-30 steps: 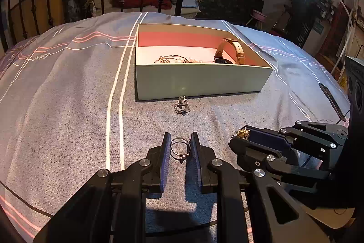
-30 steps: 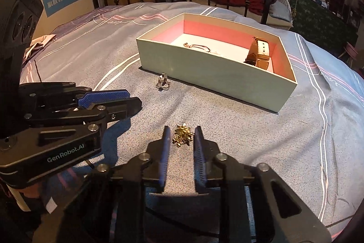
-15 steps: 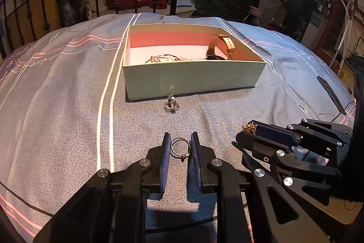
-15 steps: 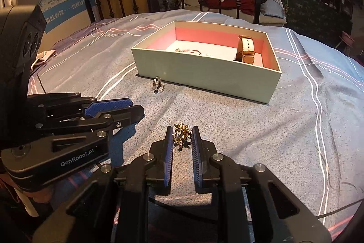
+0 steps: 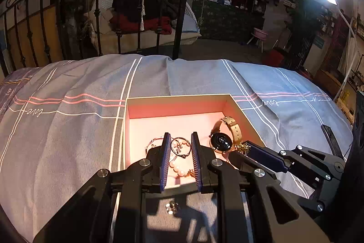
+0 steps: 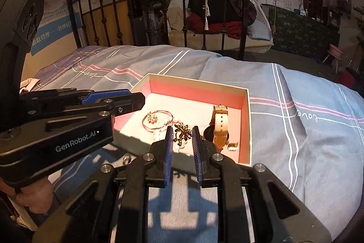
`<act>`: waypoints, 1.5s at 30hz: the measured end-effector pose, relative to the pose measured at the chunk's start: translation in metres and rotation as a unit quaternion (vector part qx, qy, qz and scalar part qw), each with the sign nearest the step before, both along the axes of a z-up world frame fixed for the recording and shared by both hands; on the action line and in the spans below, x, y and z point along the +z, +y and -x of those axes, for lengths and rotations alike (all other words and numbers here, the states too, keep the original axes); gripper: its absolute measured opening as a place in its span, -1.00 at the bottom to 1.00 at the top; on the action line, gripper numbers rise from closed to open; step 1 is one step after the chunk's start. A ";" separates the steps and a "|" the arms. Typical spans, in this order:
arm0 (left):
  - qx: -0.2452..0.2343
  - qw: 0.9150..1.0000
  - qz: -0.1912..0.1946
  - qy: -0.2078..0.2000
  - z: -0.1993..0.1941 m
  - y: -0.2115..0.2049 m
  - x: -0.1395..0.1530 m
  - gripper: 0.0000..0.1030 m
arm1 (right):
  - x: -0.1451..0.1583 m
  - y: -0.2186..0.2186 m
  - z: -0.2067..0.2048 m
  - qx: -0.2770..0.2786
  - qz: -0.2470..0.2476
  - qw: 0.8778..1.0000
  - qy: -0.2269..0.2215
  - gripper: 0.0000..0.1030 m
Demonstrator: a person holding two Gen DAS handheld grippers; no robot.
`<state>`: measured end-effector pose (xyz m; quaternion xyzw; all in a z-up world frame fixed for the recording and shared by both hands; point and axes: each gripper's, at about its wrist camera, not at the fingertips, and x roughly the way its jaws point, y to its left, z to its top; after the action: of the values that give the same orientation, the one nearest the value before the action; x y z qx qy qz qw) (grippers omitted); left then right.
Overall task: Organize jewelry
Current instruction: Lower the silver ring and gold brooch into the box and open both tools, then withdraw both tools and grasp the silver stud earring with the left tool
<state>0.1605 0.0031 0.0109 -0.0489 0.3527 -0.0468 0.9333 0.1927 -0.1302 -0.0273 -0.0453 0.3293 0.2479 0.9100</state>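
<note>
My left gripper [image 5: 180, 147] is shut on a thin silver ring [image 5: 180, 148] and holds it above the near part of the open pink-lined box [image 5: 177, 98]. My right gripper [image 6: 181, 137] is shut on a gold leafy brooch [image 6: 182, 134], also over the box's [image 6: 248, 120] near edge. Inside the box lie a watch with a tan strap [image 5: 224, 137], a rose-gold bangle [image 6: 157, 121] and a pearl bracelet [image 5: 180, 171]. A small silver ring piece [image 5: 172, 207] lies on the bedspread in front of the box, under my left gripper.
The box sits on a grey striped bedspread [image 5: 68, 129]. A black iron bed frame [image 5: 145, 3] stands behind the bed. A dark flat strip [image 5: 329, 137] lies on the bedspread at the right. The left gripper's body [image 6: 56, 129] fills the left of the right wrist view.
Both grippers have lifted and moved forward from the bedspread to over the box, each still holding its piece. The silver ring piece has stayed on the bedspread.
</note>
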 end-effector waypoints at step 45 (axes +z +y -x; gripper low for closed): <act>0.007 0.999 0.000 0.033 0.066 0.006 -0.038 -0.12 | -0.027 -0.043 0.055 -0.042 0.010 0.999 0.020 0.08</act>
<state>0.0941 0.0091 -0.0270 -0.0526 0.3826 -0.0385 0.9216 0.1377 -0.1737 -0.0539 -0.0358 0.3518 0.2068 0.9122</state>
